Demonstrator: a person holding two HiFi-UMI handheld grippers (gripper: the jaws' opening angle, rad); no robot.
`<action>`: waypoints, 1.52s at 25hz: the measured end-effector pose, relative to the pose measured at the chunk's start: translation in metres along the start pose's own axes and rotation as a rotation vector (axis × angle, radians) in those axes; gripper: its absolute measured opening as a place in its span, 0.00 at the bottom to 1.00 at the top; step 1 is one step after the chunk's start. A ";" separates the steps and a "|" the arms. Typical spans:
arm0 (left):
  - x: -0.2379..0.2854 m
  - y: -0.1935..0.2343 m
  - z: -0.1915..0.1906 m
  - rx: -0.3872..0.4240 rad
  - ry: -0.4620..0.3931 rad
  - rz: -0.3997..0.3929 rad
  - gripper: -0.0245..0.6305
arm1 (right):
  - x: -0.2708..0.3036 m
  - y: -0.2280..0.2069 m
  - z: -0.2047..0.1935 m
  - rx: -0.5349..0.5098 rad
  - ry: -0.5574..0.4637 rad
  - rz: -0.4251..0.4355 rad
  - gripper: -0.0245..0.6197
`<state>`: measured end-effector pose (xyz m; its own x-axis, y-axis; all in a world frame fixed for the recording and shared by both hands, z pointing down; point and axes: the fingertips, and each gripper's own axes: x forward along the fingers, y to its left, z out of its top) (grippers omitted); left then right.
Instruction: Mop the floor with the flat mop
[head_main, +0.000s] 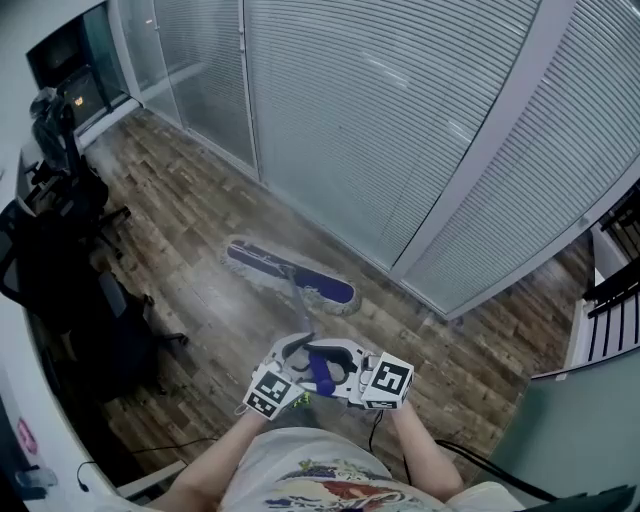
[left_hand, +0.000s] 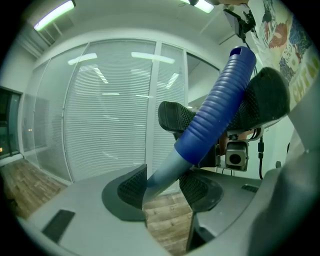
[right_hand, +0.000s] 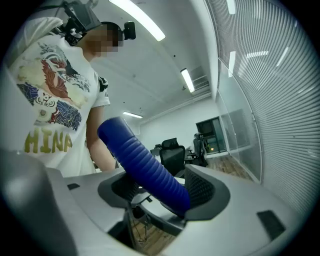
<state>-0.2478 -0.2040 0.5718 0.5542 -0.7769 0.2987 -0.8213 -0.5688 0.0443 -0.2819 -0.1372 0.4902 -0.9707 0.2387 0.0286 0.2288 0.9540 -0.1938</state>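
Observation:
The flat mop's blue pad (head_main: 290, 275) lies on the wood floor (head_main: 200, 215) close to the glass wall, and its grey pole (head_main: 300, 315) rises toward me. Both grippers hold the top of the handle in front of my body. My left gripper (head_main: 296, 352) (left_hand: 165, 187) is shut on the grey pole (left_hand: 162, 175) just below the blue ribbed grip (left_hand: 220, 105). My right gripper (head_main: 335, 368) (right_hand: 160, 192) is shut on the ribbed grip (right_hand: 145, 165) itself, right above the left one. In the left gripper view the right gripper's dark pads (left_hand: 175, 116) show on either side of the grip.
A glass partition with blinds (head_main: 400, 130) runs diagonally just behind the mop head. Black office chairs (head_main: 80, 300) and a desk stand at the left. A black cable (head_main: 470, 460) lies on the floor by my right arm. Dark railings (head_main: 615, 270) stand at the right.

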 end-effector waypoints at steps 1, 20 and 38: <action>-0.002 -0.023 -0.001 0.003 0.002 -0.005 0.30 | -0.014 0.018 -0.004 0.004 0.003 -0.007 0.46; -0.126 -0.331 -0.036 -0.016 -0.044 -0.045 0.30 | -0.111 0.328 -0.051 -0.023 0.097 -0.013 0.45; -0.079 -0.303 -0.060 0.095 0.035 -0.111 0.30 | -0.119 0.274 -0.085 -0.111 0.064 -0.016 0.45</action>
<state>-0.0513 0.0457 0.5917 0.6346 -0.6989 0.3299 -0.7377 -0.6750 -0.0111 -0.0975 0.1116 0.5166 -0.9685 0.2307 0.0939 0.2233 0.9712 -0.0835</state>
